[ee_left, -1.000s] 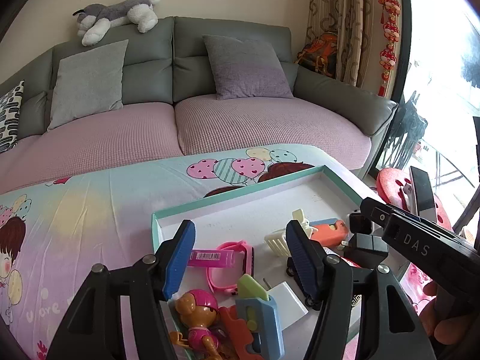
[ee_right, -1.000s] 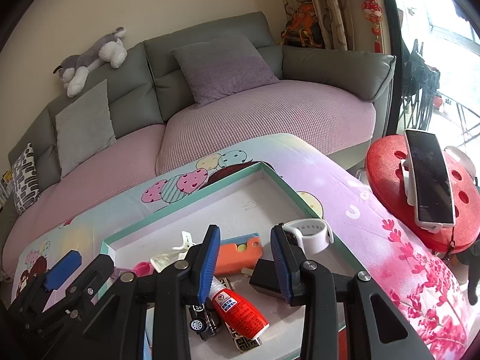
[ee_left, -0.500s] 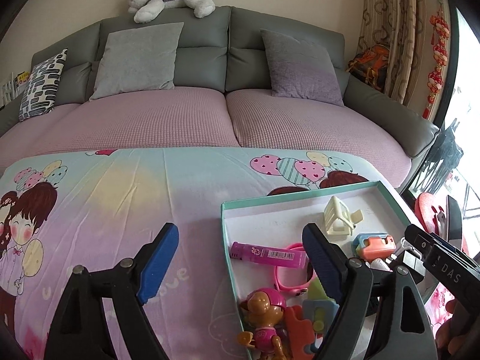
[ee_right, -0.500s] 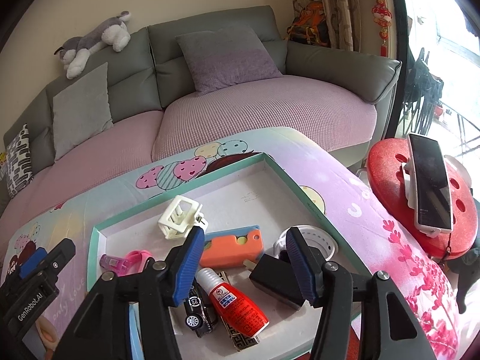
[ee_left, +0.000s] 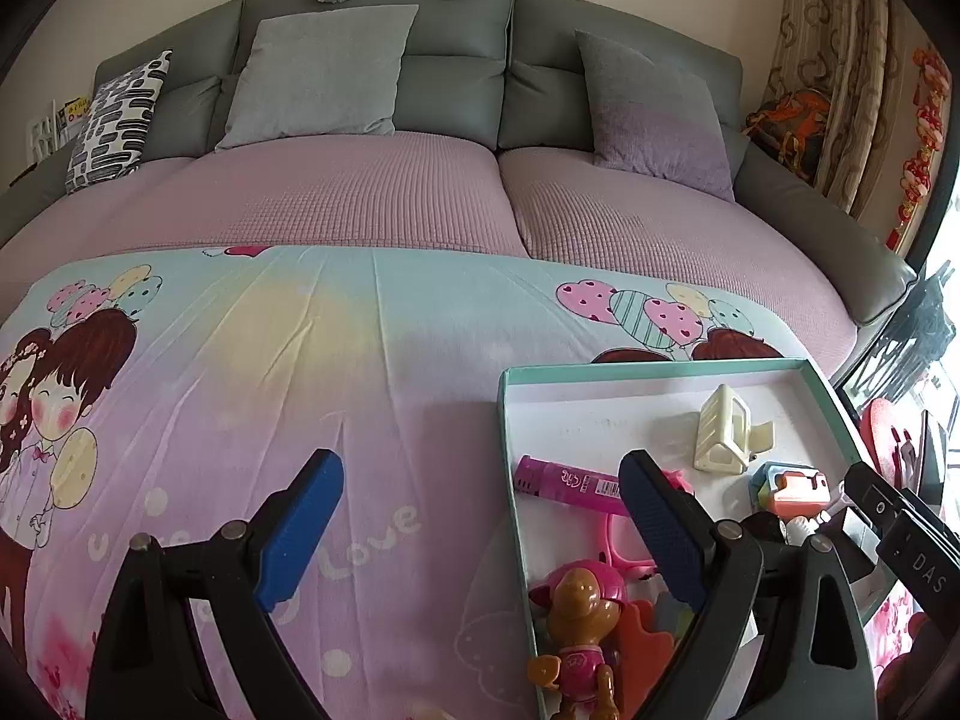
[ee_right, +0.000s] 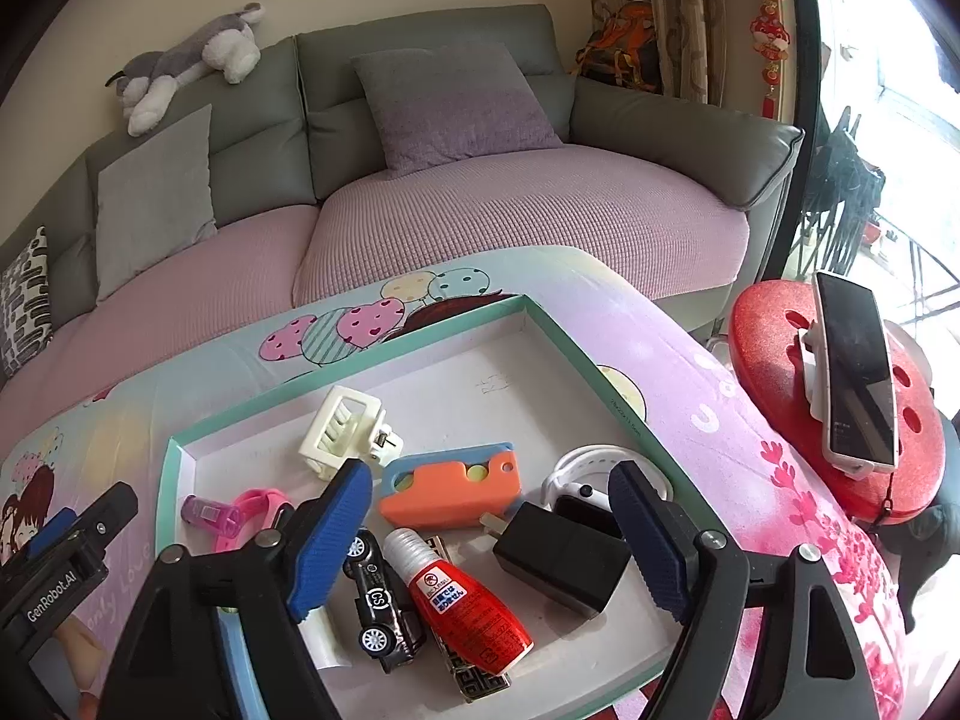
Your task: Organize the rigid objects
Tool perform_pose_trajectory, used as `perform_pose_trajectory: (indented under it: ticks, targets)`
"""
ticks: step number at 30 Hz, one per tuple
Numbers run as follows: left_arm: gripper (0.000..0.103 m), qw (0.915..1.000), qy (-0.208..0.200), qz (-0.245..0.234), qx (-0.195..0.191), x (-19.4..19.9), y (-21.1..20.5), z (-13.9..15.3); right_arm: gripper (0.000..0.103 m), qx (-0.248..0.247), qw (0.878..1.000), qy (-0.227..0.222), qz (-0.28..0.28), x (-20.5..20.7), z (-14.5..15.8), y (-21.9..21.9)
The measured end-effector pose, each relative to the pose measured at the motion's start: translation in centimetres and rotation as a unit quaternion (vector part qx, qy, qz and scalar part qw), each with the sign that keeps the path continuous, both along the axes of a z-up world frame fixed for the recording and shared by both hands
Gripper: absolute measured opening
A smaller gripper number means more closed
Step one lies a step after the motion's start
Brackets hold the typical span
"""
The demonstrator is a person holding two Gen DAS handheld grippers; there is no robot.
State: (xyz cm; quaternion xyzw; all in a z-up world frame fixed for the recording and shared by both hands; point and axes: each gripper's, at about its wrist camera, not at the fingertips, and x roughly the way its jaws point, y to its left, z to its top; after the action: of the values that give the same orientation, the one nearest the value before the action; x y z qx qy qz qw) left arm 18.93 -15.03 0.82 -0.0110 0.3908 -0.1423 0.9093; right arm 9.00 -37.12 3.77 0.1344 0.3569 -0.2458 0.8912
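Observation:
A teal-rimmed white tray [ee_left: 660,367] [ee_right: 621,411] on the tablecloth holds the objects. My left gripper [ee_left: 480,531] hangs open at the tray's left rim, jaws still opening, gripping nothing; its right finger is over a pink tube [ee_left: 570,483] and a puppy figure [ee_left: 579,618]. My right gripper [ee_right: 489,540] is also opening, with nothing gripped, above a black charger [ee_right: 561,558], a red glue bottle [ee_right: 459,600] and a black toy car [ee_right: 378,600]. Behind them lie an orange utility knife [ee_right: 450,483], a white watch [ee_right: 582,480] and a cream hair clip [ee_right: 345,432] [ee_left: 726,435].
A cartoon-print cloth [ee_left: 300,360] covers the table left of the tray. A grey sofa with cushions [ee_left: 456,192] stands beyond it. To the right, a red stool [ee_right: 774,348] carries a phone on a stand [ee_right: 858,372].
Both grippers' jaws have widened. The left gripper has swung left, from over the tray to its left rim. The cream clip now stands further back in the tray.

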Motion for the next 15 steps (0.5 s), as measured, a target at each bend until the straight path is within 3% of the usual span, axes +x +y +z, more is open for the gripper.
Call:
perform_pose_trajectory:
  ticks: [2, 5, 8, 15]
  targets:
    - [0.094, 1.0000, 0.002, -0.001, 0.001, 0.03, -0.05, -0.13, 0.087, 0.000, 1.000, 0.003, -0.001, 0.03, -0.07, -0.02]
    - [0.094, 1.0000, 0.003, -0.002, -0.001, 0.06, -0.17, -0.27, 0.103, -0.007, 1.000, 0.002, -0.005, -0.03, -0.05, -0.02]
    - [0.103, 1.0000, 0.005, -0.003, -0.004, 0.08, -0.21, -0.44, 0.103, -0.009, 1.000, 0.002, -0.009, -0.07, -0.02, -0.11]
    - [0.103, 1.0000, 0.008, -0.003, 0.000, 0.11, -0.36, -0.66, 0.103, -0.005, 1.000, 0.004, -0.012, 0.00, -0.14, -0.23]
